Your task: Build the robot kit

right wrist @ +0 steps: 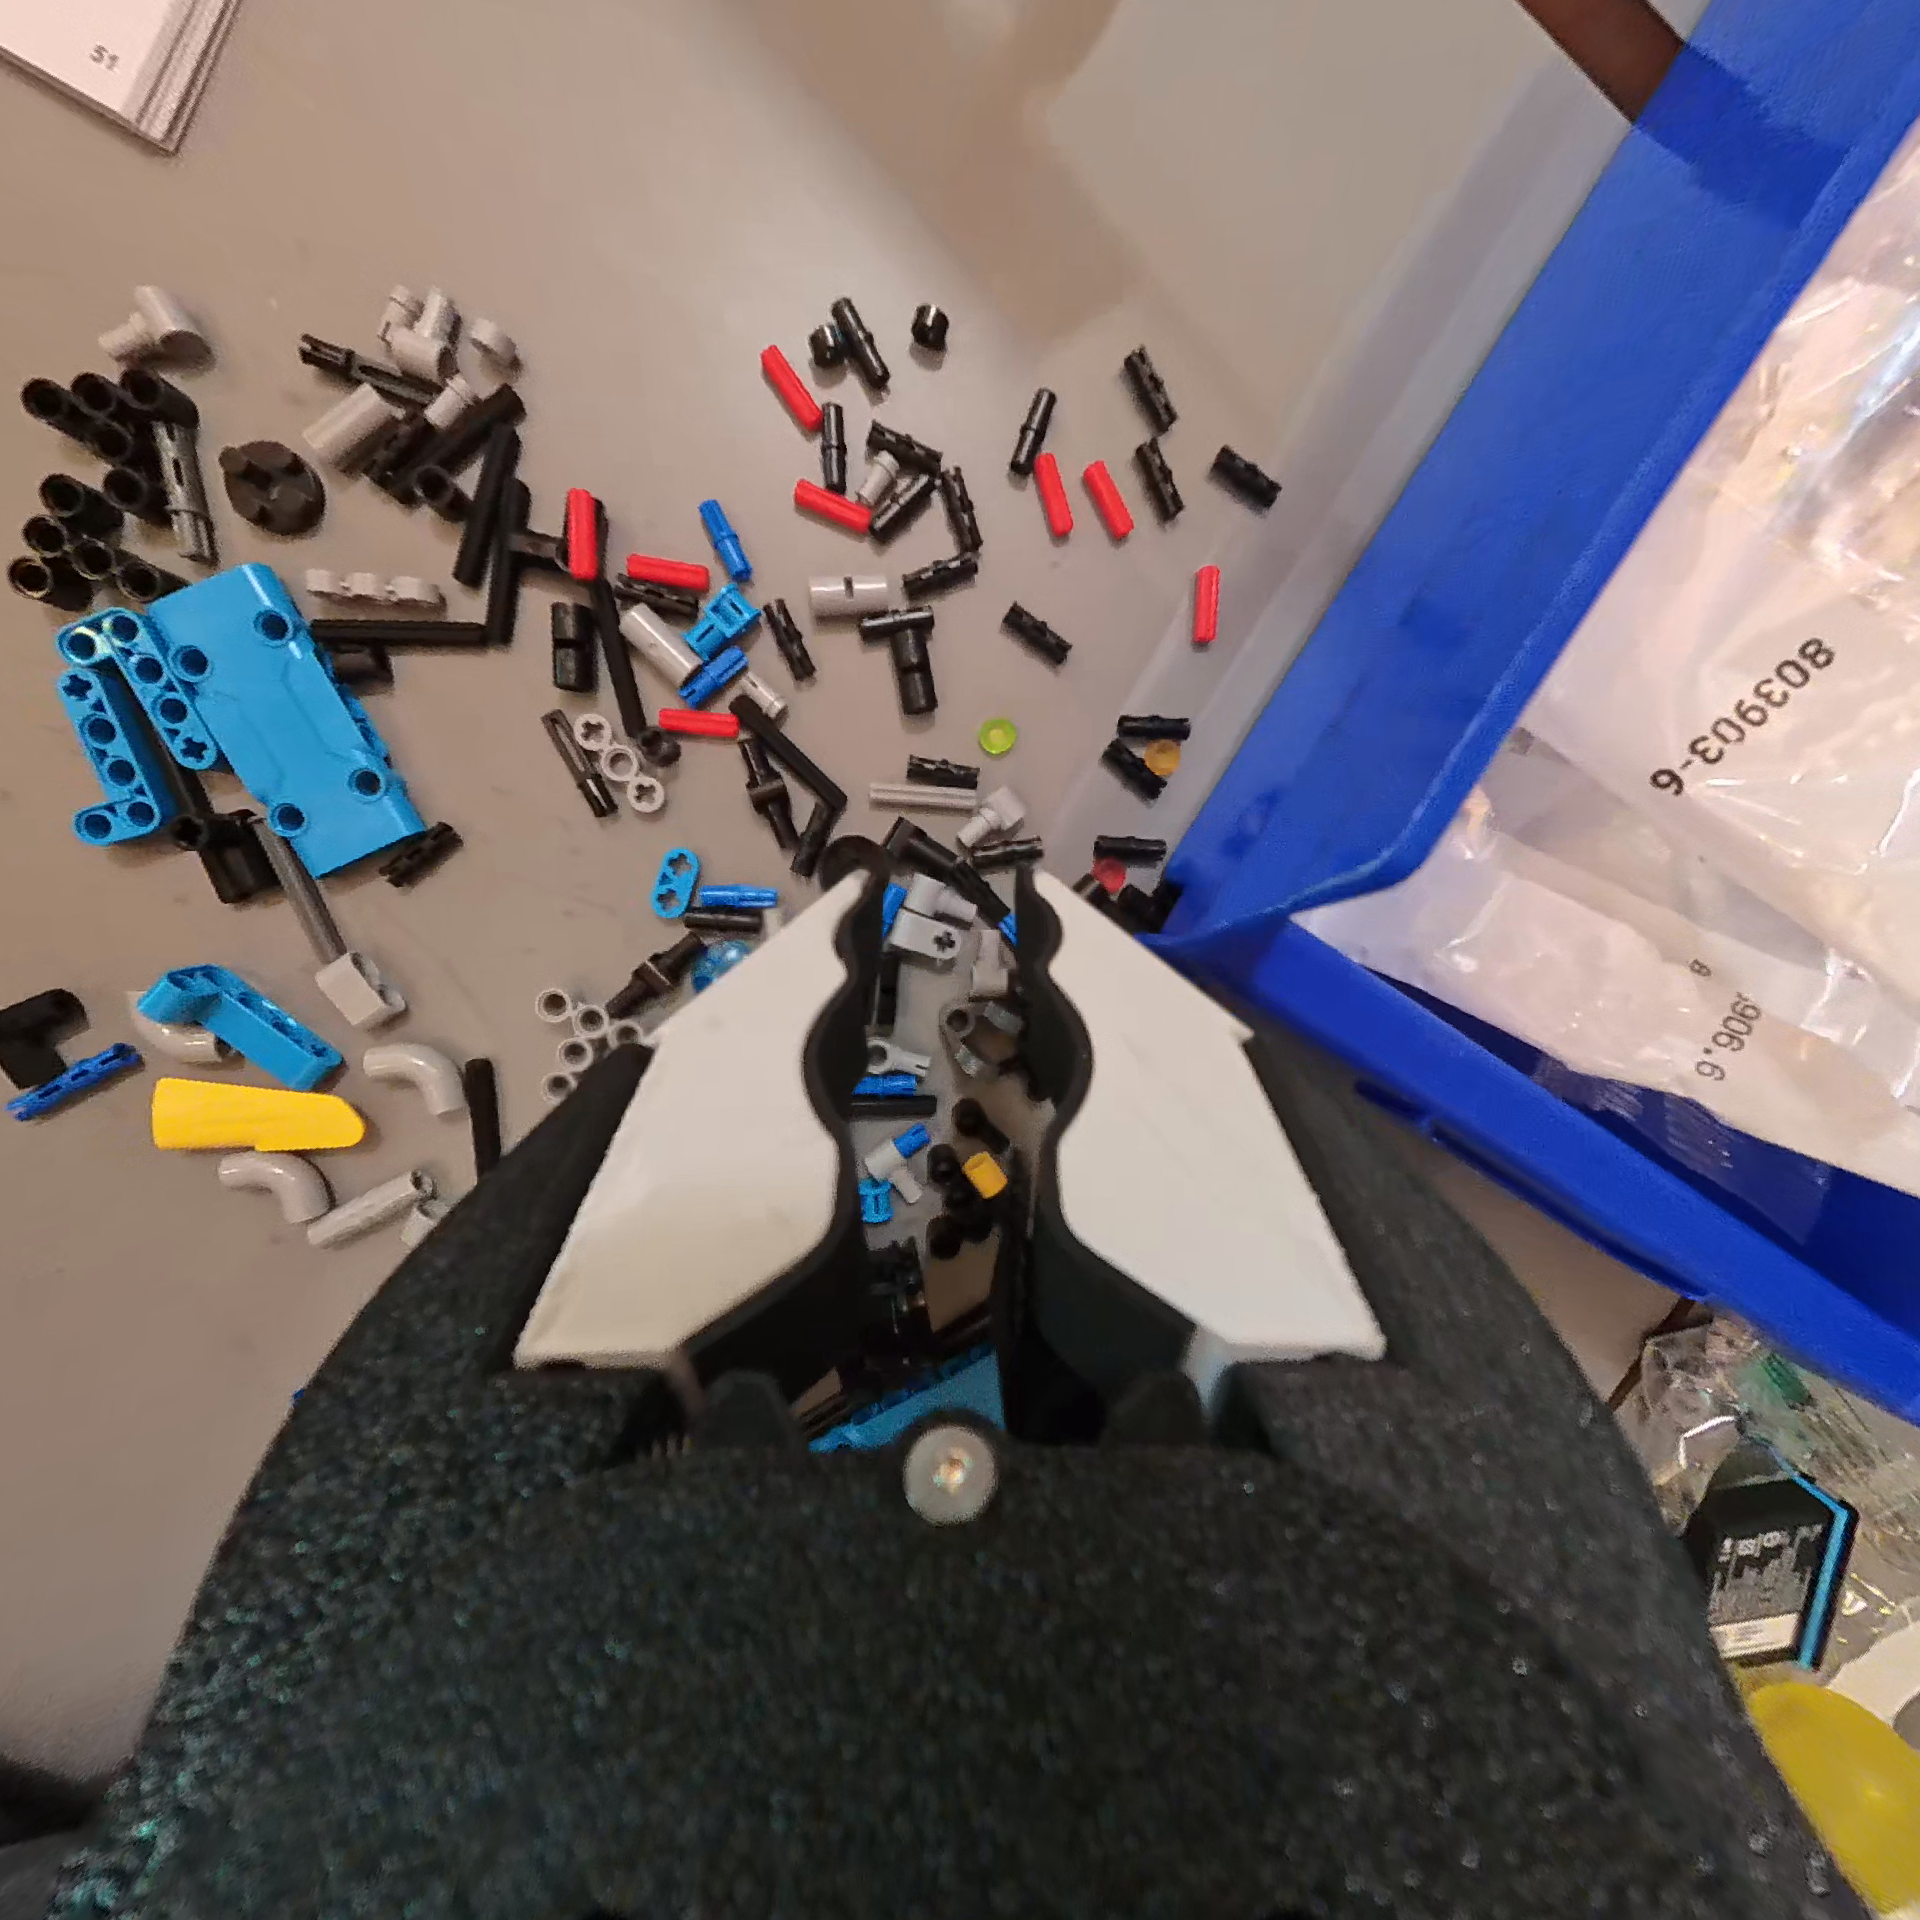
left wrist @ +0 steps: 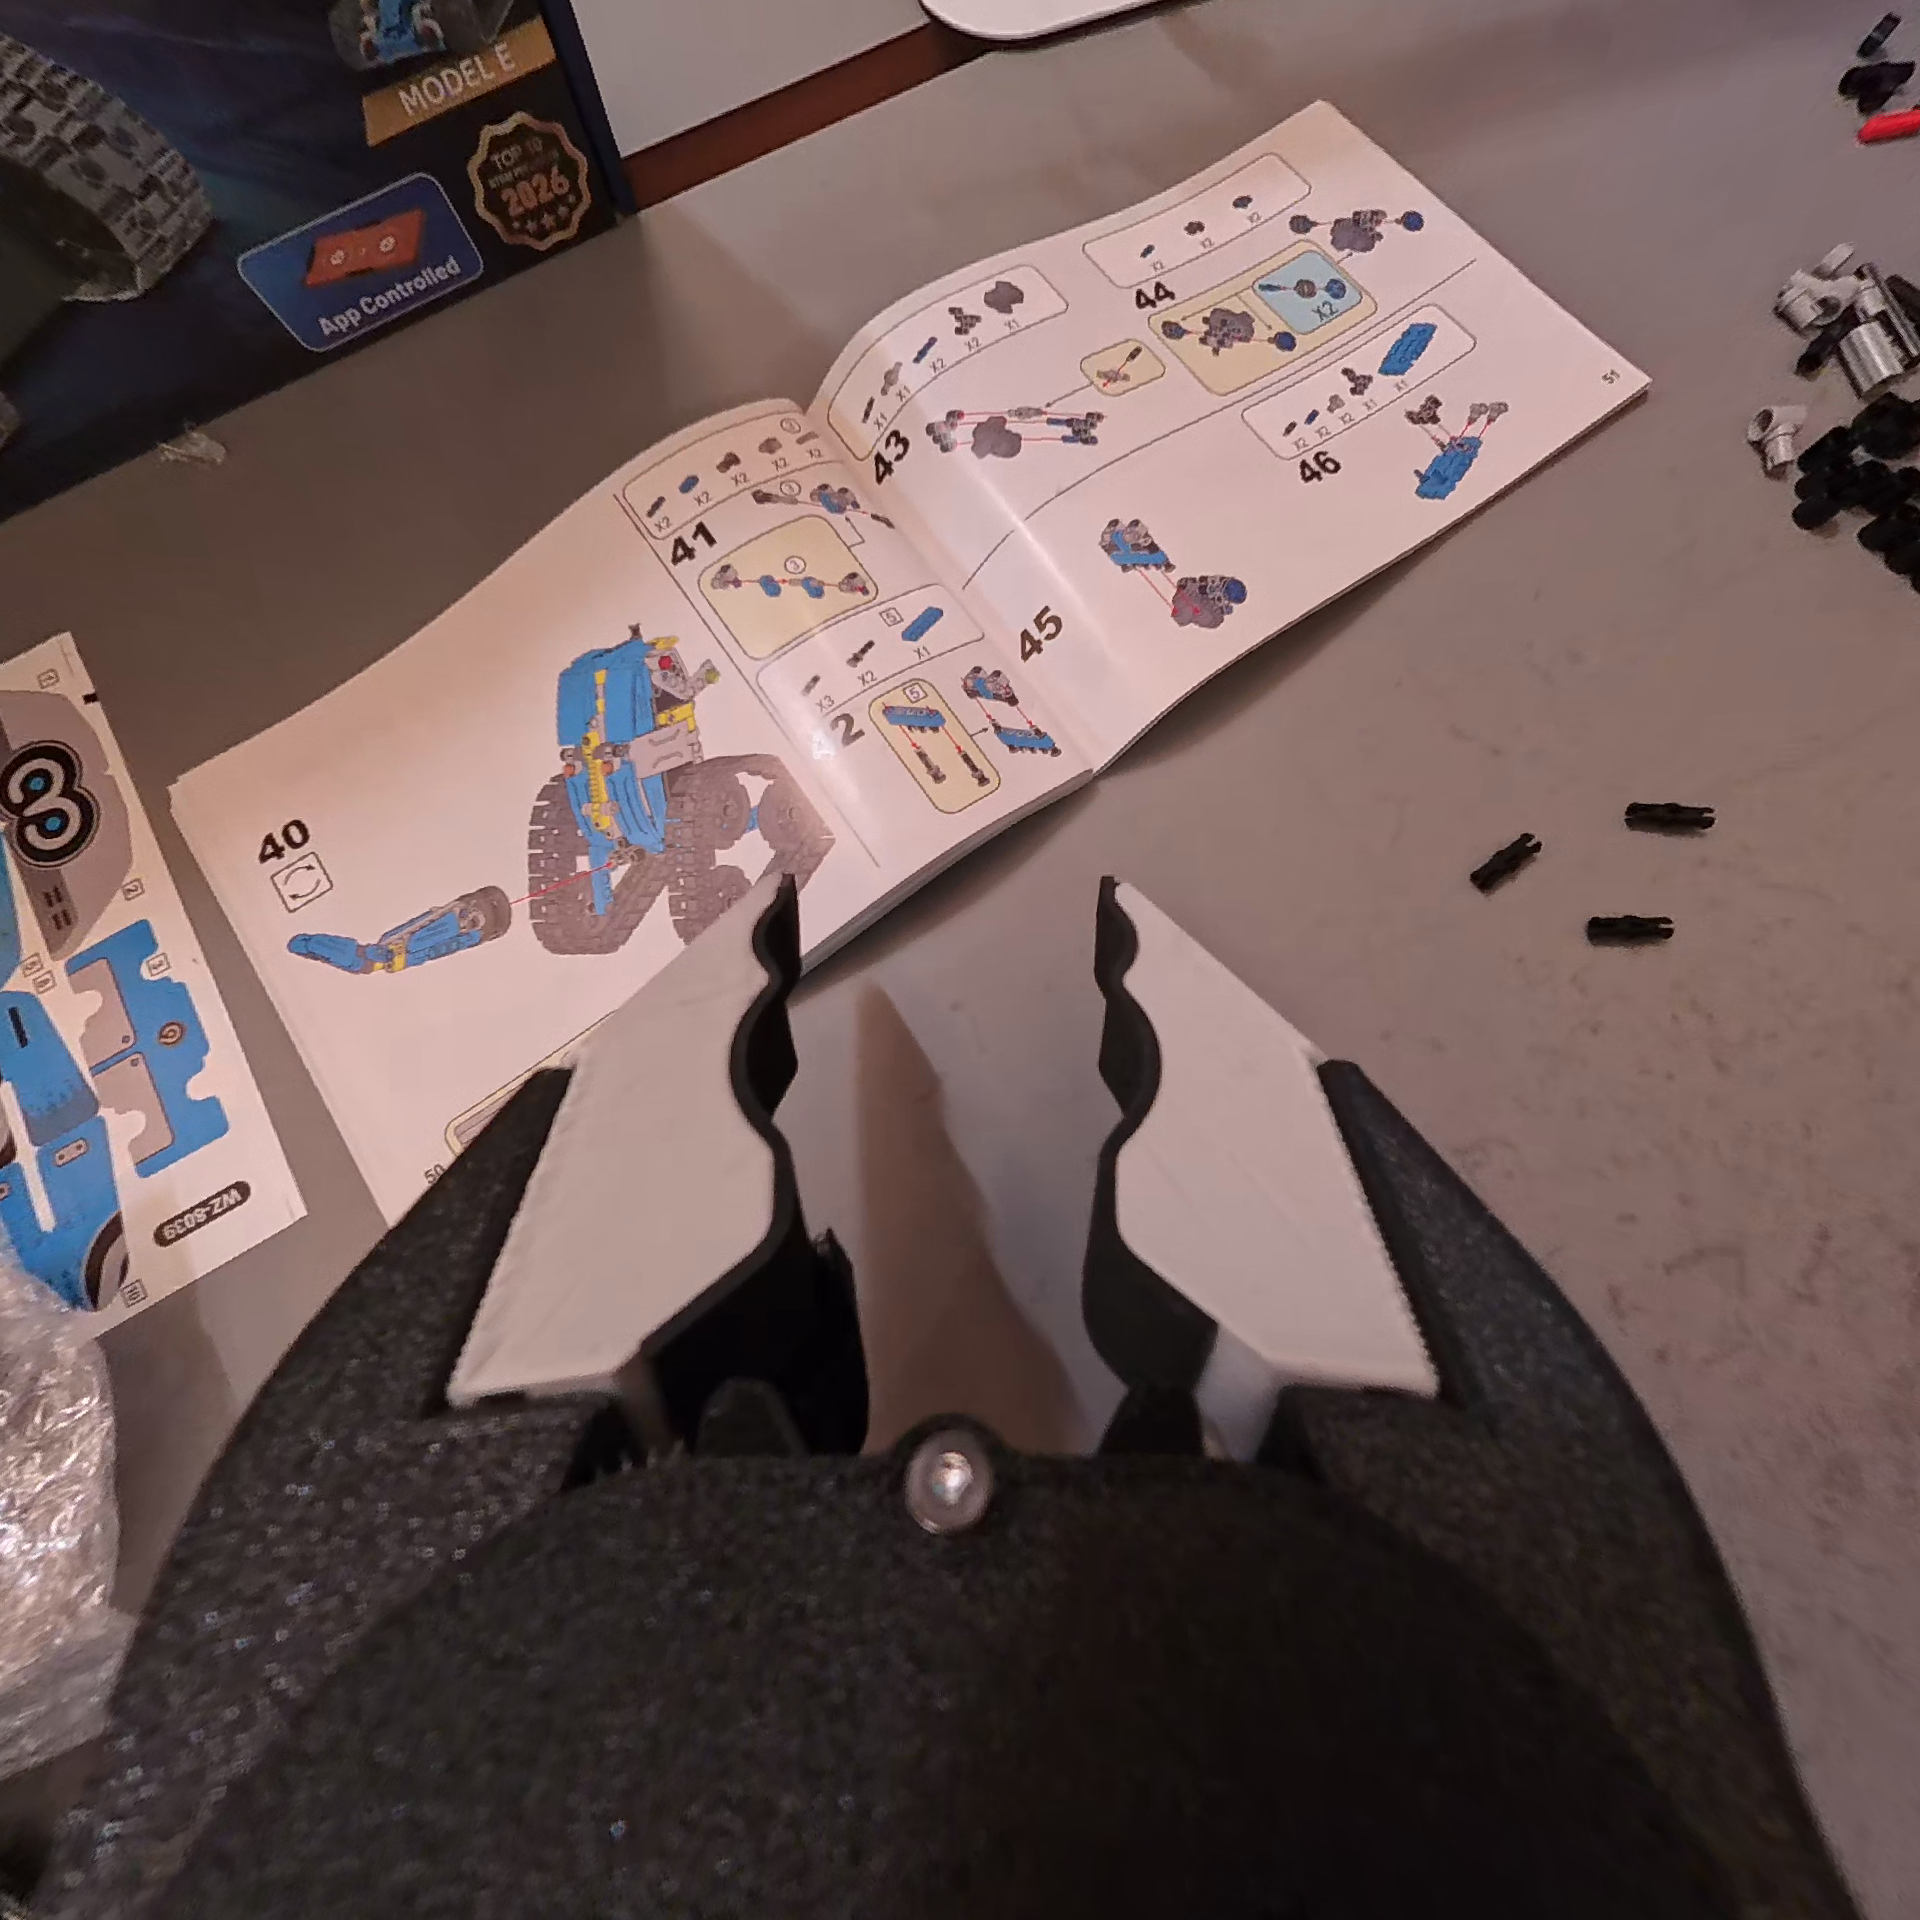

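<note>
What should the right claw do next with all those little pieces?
Probably lower a bit. The right claw hangs open above the pile of small pieces beside the blue bin and holds nothing. A grey connector sits between its tips. The left claw is open too, by the booklet.

We count one open instruction booklet (left wrist: 727,644), one sticker sheet (left wrist: 94,987) and three loose black pins (left wrist: 1626,928) near it. We also count one blue bin (right wrist: 1455,644), one yellow wedge piece (right wrist: 255,1117) and nine red pins (right wrist: 792,388).
</note>
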